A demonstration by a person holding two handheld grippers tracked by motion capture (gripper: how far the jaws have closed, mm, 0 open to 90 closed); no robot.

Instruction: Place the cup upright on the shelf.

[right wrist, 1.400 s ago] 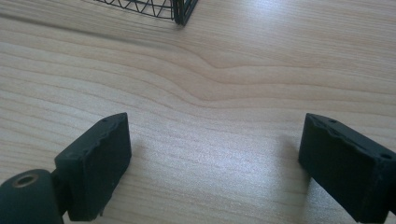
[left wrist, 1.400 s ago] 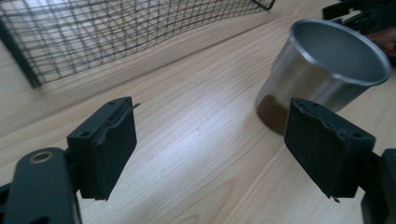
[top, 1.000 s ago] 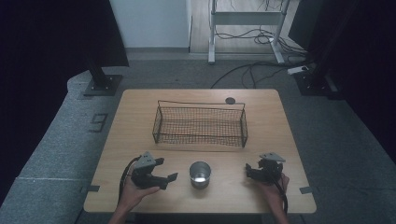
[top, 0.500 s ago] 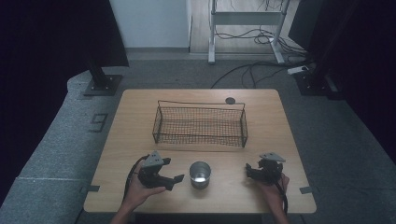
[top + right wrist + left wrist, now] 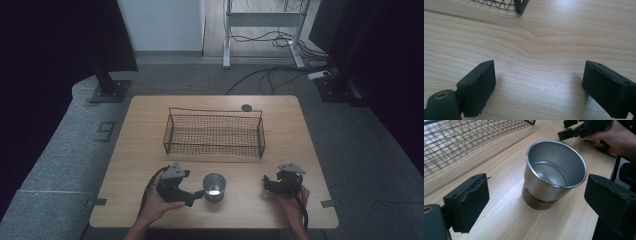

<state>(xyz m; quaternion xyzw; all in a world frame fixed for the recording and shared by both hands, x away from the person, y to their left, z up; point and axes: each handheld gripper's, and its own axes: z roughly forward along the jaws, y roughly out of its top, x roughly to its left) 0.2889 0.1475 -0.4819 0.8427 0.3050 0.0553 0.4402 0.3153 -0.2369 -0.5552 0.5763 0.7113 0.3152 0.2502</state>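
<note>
High view: a metal cup (image 5: 214, 186) is seen standing upright near the front edge of the wooden table (image 5: 300, 130), between the two grippers and in front of the wire basket (image 5: 214, 132). The left gripper (image 5: 192, 196) is held just beside the cup, pointed at it; in the left gripper view its jaws are spread wide with nothing gripped, the cup (image 5: 554, 173) standing just ahead of the gap on its brown base. The right gripper (image 5: 267, 183) is held well apart from the cup; in the right gripper view its jaws are likewise spread wide over bare tabletop, a basket corner (image 5: 520, 6) being seen beyond
</note>
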